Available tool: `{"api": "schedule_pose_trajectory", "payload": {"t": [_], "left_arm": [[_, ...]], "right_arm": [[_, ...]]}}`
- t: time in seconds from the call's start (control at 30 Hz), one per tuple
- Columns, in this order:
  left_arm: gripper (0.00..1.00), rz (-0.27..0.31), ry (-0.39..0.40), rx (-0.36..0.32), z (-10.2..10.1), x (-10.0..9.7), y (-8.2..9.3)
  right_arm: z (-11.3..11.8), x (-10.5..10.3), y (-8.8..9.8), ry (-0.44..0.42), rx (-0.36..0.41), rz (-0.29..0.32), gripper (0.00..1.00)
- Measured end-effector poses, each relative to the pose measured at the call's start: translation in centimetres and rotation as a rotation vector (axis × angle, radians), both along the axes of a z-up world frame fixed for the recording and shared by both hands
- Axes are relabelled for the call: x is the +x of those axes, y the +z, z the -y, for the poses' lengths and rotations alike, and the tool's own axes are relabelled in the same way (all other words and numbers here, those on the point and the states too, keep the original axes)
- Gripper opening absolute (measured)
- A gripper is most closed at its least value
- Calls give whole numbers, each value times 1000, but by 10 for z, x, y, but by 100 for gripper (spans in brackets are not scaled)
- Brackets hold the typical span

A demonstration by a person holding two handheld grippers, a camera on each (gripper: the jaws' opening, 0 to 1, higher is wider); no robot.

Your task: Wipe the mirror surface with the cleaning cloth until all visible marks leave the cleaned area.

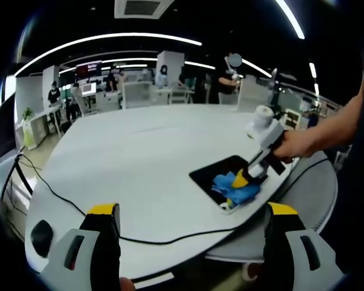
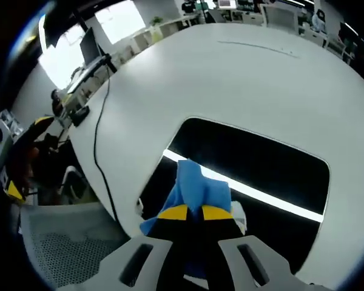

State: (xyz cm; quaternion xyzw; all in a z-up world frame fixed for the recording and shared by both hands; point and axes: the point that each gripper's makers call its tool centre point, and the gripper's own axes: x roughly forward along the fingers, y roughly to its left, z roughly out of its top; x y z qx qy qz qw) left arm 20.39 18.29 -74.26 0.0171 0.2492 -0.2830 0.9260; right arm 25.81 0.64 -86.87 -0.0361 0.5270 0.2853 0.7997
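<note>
The right gripper (image 2: 194, 213) is clenching the blue cloth (image 2: 197, 188) on the mirror (image 2: 261, 160) — pressing flat and sweeping toward its far edge seems best — while the left gripper (image 1: 191, 212) is hanging released over the table (image 1: 127, 151).

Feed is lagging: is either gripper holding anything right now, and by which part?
The right hand-held gripper pinches the blue cloth at a bunched fold, on the mirror. The left is open, empty.

A rectangular dark mirror (image 2: 255, 163) lies flat on the round white desk (image 1: 139, 157), near its edge. On the mirror sits a crumpled blue cleaning cloth (image 2: 197, 188), under the right claw (image 2: 194, 213). A thin black cable (image 1: 79, 209) crosses the desk beside the mirror.
</note>
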Motion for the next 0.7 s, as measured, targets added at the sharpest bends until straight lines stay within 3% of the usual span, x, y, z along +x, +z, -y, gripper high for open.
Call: {"api": "schedule_pose_trajectory", "payload": {"t": [0.23, 0.47, 0.7], "left_arm": [[100, -5, -10, -2, 4, -2, -4], [100, -5, -11, -10, 9, -1, -7], [100, -7, -11, -16, 14, 1, -9]], "right_arm": [[-1, -16, 0, -3, 19, -19, 1], [-4, -35, 0, -2, 44, -79, 1], [-2, -38, 0, -1, 58, -97, 1]]}}
